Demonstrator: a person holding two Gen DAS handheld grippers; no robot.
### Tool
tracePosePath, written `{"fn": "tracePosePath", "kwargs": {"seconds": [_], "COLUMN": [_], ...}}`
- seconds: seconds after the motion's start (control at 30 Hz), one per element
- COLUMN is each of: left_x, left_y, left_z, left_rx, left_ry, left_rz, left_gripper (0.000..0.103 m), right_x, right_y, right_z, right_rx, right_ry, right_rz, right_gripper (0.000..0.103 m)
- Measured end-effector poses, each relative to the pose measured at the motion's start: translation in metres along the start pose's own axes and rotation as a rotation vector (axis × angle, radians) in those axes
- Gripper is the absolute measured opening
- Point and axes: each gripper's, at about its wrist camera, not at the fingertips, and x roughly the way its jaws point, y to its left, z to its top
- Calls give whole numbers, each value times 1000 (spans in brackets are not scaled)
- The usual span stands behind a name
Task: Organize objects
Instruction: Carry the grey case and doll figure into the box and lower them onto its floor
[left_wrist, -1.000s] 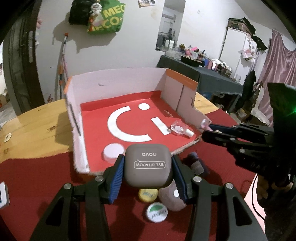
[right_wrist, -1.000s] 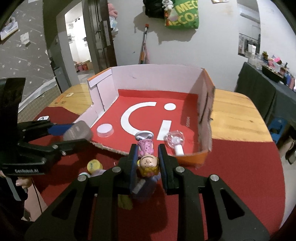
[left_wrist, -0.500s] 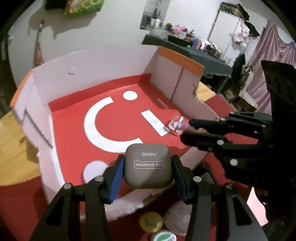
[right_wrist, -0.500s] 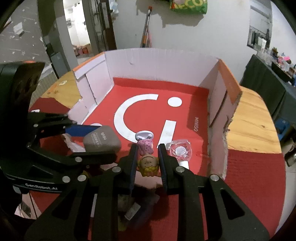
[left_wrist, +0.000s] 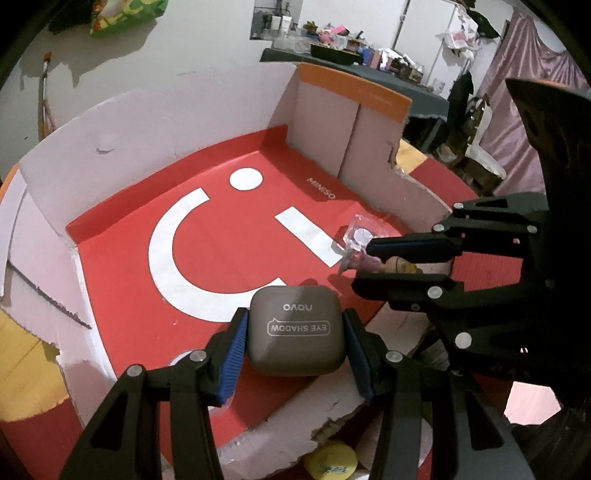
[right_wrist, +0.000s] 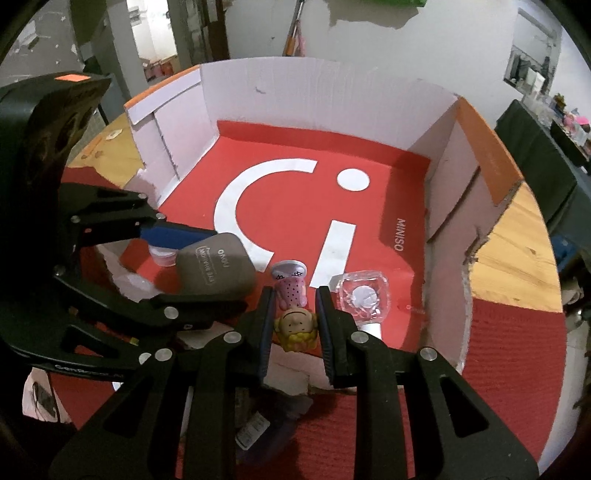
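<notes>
My left gripper (left_wrist: 295, 325) is shut on a grey eye shadow case (left_wrist: 297, 330) and holds it over the near edge of the red-floored cardboard box (left_wrist: 207, 236). The case also shows in the right wrist view (right_wrist: 214, 266). My right gripper (right_wrist: 295, 295) is shut on a small pink-and-yellow doll figure (right_wrist: 295, 317), held over the box's front rim. A clear square bottle (right_wrist: 364, 295) lies on the box floor just right of the figure; it also shows in the left wrist view (left_wrist: 356, 234).
A small white round lid (right_wrist: 162, 254) lies in the box near the left gripper. Loose items lie on the red cloth (right_wrist: 513, 354) in front of the box, among them a yellow disc (left_wrist: 330, 461). The wooden table (right_wrist: 517, 236) shows beyond.
Both grippers have moved forward with their objects, from in front of the box to over its front rim. The box looms larger in both views.
</notes>
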Motion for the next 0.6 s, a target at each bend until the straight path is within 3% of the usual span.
{"fn": "tracePosePath", "kwargs": {"seconds": [0.33,0.6], "left_x": [8,14], "left_y": [0,6], "left_z": [5,7], "left_rx": [49,45], "left_ry": [30,38], "left_rz": [-1,-51], "left_gripper": [52,52], "right_x": [13,19], "right_y": [0,-3], "right_z": [3,4], "right_rx": [-32,-45], "right_ry": [55,74], "right_rz": [0,16], "right_gripper": [21,21]}}
